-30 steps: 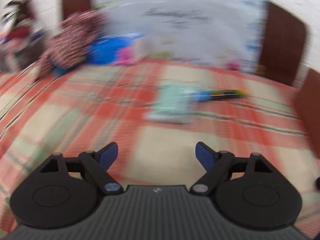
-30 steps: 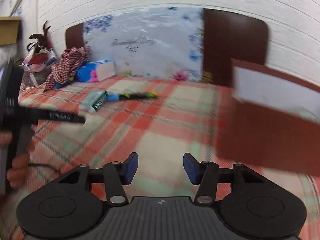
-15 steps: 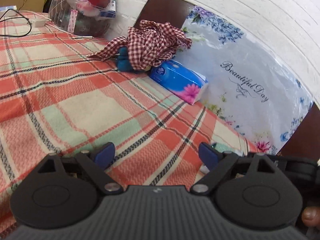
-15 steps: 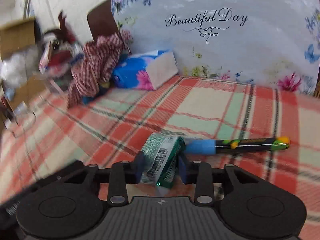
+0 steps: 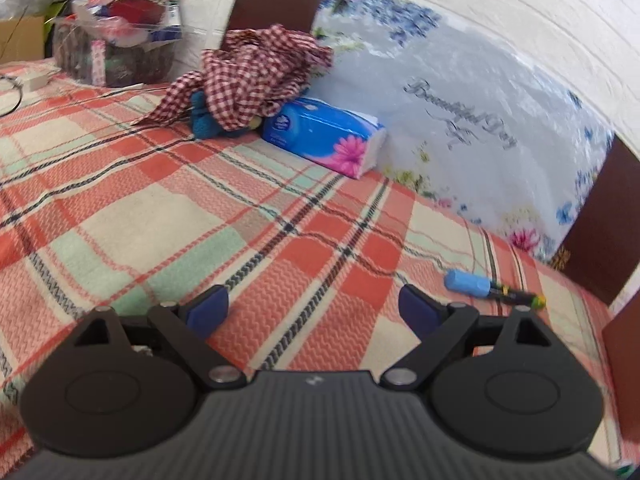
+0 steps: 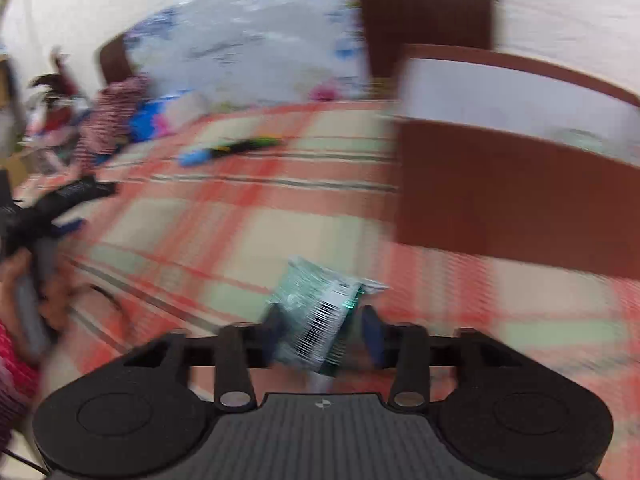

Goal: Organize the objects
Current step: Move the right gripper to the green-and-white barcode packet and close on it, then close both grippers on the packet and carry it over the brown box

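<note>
Half a second ago my right gripper [image 6: 320, 326] sat tight on the crinkly green foil packet [image 6: 316, 316] beside the pen; now the packet is away from it, near the brown box [image 6: 516, 184]. The jaws have just been opening: the packet lies between them, the right pad clear, so I read it as released. The box's contents are too blurred to tell. My left gripper [image 5: 312, 312] stands wide and empty over the woven plaid cloth [image 5: 168, 216]. The blue-capped pen [image 5: 490, 290] lies alone; the blue plastic tissue pack [image 5: 324, 136] touches the crumpled checked fabric [image 5: 256, 68].
</note>
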